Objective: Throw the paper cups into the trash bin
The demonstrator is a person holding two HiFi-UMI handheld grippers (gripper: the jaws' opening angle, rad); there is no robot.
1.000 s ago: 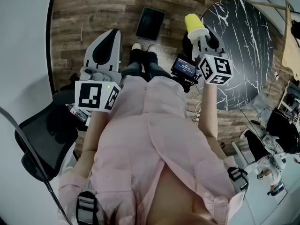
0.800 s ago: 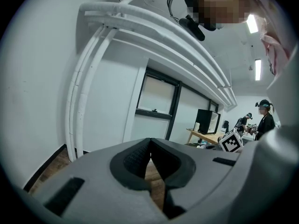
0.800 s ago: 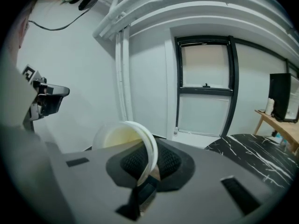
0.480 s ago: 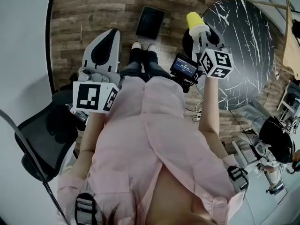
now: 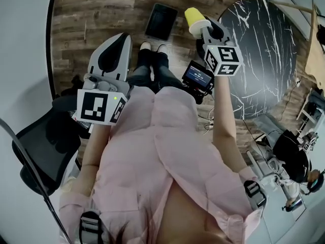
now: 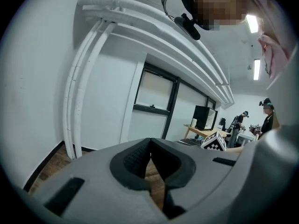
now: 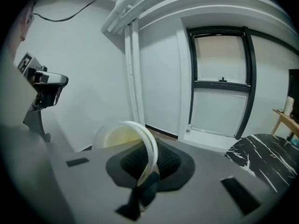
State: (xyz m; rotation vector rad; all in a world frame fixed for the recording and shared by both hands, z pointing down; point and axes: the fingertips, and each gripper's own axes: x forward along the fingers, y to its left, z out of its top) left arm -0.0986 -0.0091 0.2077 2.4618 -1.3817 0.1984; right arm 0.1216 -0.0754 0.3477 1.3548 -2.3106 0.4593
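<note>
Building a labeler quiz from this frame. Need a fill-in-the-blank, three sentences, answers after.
1. The right gripper is shut on a paper cup whose colour is ____.
2. The left gripper holds ____; its jaws are together.
3. The black marbled table, on the person's right, has a ____ top.

Missing words: yellow; nothing; round.
</note>
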